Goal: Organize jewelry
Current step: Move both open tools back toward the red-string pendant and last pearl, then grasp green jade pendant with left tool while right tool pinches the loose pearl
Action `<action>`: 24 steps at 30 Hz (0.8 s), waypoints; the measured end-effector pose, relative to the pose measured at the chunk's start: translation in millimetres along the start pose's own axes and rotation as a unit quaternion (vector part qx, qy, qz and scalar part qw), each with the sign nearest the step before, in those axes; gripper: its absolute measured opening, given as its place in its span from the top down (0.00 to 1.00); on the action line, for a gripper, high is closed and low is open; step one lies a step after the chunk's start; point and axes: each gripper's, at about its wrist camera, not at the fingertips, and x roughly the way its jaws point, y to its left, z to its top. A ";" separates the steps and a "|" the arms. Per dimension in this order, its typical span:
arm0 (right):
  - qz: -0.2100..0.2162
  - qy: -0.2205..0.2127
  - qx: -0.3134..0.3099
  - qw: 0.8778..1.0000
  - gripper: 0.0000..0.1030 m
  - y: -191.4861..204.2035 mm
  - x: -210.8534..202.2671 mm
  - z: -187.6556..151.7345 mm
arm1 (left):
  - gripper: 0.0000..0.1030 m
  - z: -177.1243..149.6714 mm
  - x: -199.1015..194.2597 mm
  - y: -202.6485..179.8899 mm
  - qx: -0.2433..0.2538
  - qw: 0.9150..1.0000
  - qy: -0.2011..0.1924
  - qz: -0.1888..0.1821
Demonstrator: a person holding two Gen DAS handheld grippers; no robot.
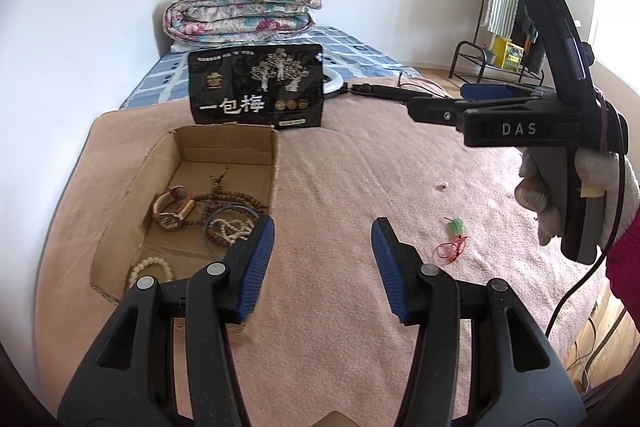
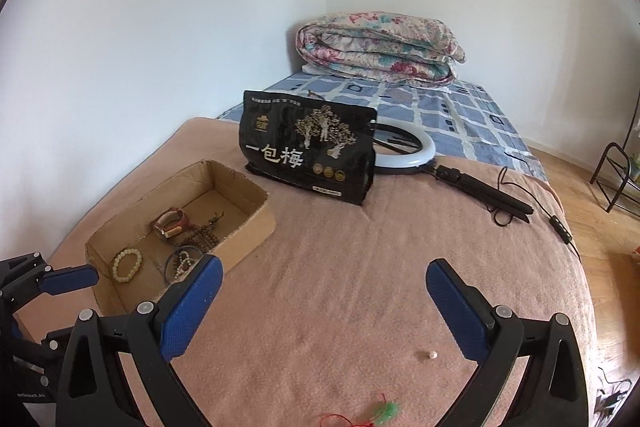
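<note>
An open cardboard box [image 1: 120, 195] [image 2: 248, 227] lies on the pink blanket. In it are a watch [image 1: 172, 213] [image 2: 170, 223], a brown bead string [image 1: 228, 201], a cream bead bracelet [image 1: 150, 267] [image 2: 127, 264] and a white bead strand in a dark ring [image 1: 230, 229]. My left gripper [image 1: 323, 267] is open and empty beside the box's right wall. To the right of the box, a green pendant on red cord [image 1: 454, 237] [image 2: 384, 409] and a tiny pale bead [image 1: 443, 185] [image 2: 431, 355] lie loose on the blanket. My right gripper [image 2: 324, 307] hangs open and empty above them.
A black snack bag [image 1: 256, 87] [image 2: 310, 147] stands behind the box, with a ring light [image 2: 408, 151] and its cable beyond. A folded floral quilt [image 2: 376, 47] lies on the blue checked sheet. The wall is on the left; a metal rack [image 1: 500, 39] is far right.
</note>
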 end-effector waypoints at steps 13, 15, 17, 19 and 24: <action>-0.047 0.015 0.038 0.998 0.00 -93.9 -21.4 -33.9 | 0.50 -1.8 28.6 -49.1 0.022 0.998 0.024 -0.052; -0.047 0.020 0.048 0.998 0.00 -107.8 -22.9 -40.7 | 0.50 -2.3 34.6 -56.1 0.023 0.997 0.031 -0.064; -0.045 0.024 0.057 0.997 0.00 -118.3 -23.2 -47.0 | 0.50 -3.0 41.2 -64.4 0.026 0.996 0.038 -0.075; -0.045 0.027 0.062 0.997 0.00 -128.0 -23.8 -53.6 | 0.50 -4.1 48.8 -74.9 0.033 0.995 0.045 -0.086; -0.031 0.037 0.065 0.997 0.07 -144.9 -19.8 -68.1 | 0.50 -6.5 68.2 -99.8 0.045 0.991 0.063 -0.113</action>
